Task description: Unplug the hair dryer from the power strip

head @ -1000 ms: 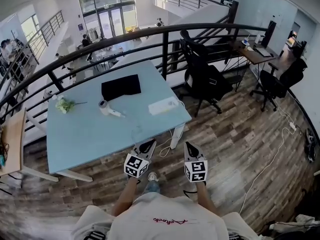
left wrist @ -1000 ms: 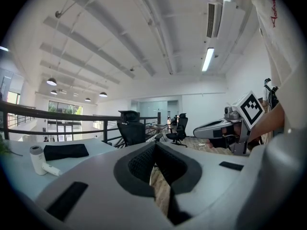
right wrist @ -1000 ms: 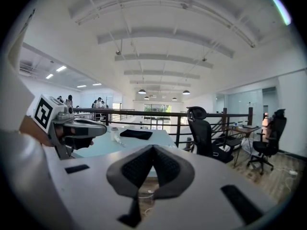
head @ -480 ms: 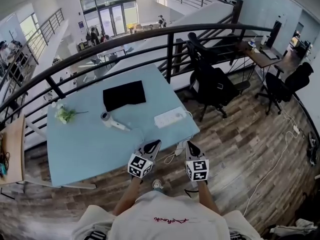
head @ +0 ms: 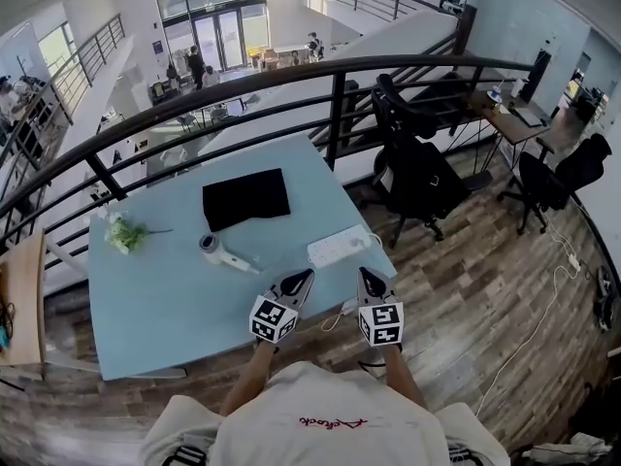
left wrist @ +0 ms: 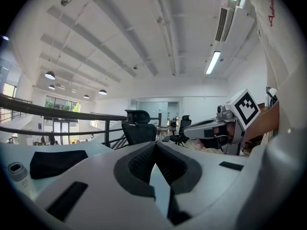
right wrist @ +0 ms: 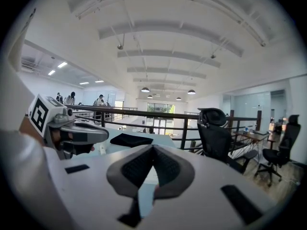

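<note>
Table (head: 165, 299) | power strip (head: 340, 247) — plug indistinct | left gripper (head: 307, 275), right gripper (head: 364, 273) closed

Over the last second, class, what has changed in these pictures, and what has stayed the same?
The person has stepped up to the table, bringing the left tongs and right tongs forward to its near edge. Nothing was taken hold of: both stay shut and empty. The hair dryer, power strip and black cloth lie as before.
</note>
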### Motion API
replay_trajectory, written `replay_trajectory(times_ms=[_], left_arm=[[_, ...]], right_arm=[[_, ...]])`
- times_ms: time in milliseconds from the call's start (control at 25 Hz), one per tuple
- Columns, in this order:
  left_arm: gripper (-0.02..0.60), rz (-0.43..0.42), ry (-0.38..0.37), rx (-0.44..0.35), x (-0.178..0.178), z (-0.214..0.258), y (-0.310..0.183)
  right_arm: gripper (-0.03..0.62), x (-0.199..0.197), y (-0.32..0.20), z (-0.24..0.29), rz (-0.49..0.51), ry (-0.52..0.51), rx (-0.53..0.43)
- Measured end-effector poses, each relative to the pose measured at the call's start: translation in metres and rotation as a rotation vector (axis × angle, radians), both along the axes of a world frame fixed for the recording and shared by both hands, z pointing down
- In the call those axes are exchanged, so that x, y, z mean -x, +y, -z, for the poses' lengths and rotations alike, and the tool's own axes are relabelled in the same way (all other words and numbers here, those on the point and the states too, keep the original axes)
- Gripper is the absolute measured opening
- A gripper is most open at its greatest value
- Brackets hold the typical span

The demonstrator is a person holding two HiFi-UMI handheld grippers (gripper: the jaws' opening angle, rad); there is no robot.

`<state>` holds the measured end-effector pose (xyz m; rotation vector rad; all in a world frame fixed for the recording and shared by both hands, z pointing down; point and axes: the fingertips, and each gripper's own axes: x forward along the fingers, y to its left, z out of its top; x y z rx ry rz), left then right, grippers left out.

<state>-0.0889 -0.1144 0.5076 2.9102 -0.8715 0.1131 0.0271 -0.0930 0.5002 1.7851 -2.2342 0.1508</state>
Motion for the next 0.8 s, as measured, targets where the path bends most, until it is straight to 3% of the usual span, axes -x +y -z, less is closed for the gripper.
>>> replay_trajectory(times_ms=[440, 800], left_arm=[[0.006, -0.056, -0.008, 0.009, -0.003, -0.008, -0.032], [0.006, -0.113, -0.009, 0.052, -0.013, -0.031, -0.022]], right_arm=[[0.015, 0.000, -0.026, -0.008, -0.049, 0.003, 0.013], [0.015, -0.007, -0.007, -0.031, -0.094, 0.006, 0.062]])
